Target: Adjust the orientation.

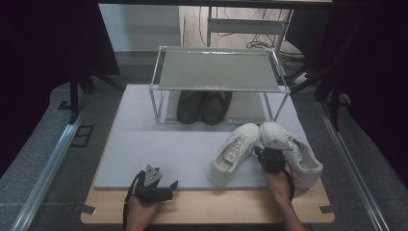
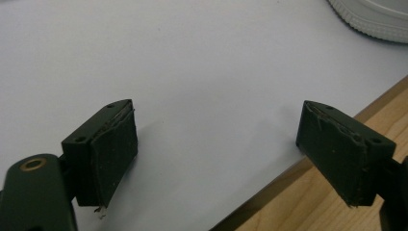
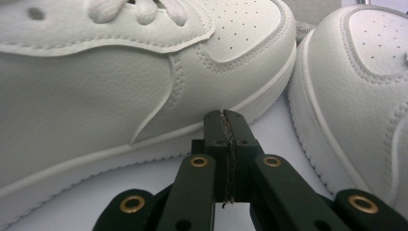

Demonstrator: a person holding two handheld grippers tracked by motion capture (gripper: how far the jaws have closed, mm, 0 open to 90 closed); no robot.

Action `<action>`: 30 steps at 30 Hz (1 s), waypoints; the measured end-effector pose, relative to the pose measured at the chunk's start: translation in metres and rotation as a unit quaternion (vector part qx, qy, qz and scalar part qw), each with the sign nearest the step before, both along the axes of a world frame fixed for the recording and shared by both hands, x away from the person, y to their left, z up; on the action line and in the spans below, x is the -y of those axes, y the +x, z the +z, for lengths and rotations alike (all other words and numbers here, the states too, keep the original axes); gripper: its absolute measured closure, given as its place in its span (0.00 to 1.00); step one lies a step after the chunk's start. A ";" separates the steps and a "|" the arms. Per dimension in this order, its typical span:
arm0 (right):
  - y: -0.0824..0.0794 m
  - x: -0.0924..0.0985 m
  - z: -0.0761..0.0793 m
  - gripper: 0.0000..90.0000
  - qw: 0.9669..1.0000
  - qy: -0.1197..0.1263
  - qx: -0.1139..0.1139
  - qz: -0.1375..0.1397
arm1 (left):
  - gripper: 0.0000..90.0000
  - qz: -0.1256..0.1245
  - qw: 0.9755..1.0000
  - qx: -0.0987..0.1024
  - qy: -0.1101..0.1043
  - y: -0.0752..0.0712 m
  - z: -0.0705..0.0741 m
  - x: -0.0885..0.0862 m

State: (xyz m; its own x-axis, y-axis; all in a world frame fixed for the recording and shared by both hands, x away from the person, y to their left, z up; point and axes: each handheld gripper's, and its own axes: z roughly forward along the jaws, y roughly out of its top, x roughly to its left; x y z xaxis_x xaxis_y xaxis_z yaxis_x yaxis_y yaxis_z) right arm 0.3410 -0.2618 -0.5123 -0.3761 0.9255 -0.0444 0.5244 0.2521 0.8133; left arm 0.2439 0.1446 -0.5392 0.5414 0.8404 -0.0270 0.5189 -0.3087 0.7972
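Nudging the left sneaker [image 3: 96,82] needs care: right hand-held gripper [image 3: 225,115], jaws together, sits between both shoes; press low on the sole. Left hand-held gripper [image 2: 216,144] rests apart

Two white leather lace-up sneakers [image 1: 234,153] [image 1: 292,150] lie side by side on the near right of one pale grey mat [image 1: 159,144]. Two dark shoes [image 1: 190,106] [image 1: 214,107] sit at the far centre under one metal-framed rack with a grey shelf [image 1: 217,70]. Two black two-jaw grippers [image 1: 172,184] [image 1: 260,153] are near the front edge.
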 end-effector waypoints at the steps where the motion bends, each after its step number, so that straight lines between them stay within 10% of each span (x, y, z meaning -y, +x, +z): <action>1: 0.001 0.000 0.000 1.00 1.000 -0.003 0.001 -0.002 | 0.16 0.000 1.000 0.000 0.000 0.000 0.000 0.000; 30: 0.019 -0.030 -0.004 1.00 0.999 0.015 -0.005 0.033 | 0.16 0.000 1.000 0.000 0.001 0.000 0.000 0.000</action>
State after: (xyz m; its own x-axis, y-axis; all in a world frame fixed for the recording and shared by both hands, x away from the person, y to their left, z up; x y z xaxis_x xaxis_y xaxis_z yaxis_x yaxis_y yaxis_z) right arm 0.3599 -0.2321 -0.5162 -0.4366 0.8996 -0.0131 0.5163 0.2625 0.8152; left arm 0.2439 0.1445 -0.5392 0.5412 0.8405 -0.0258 0.5186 -0.3095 0.7970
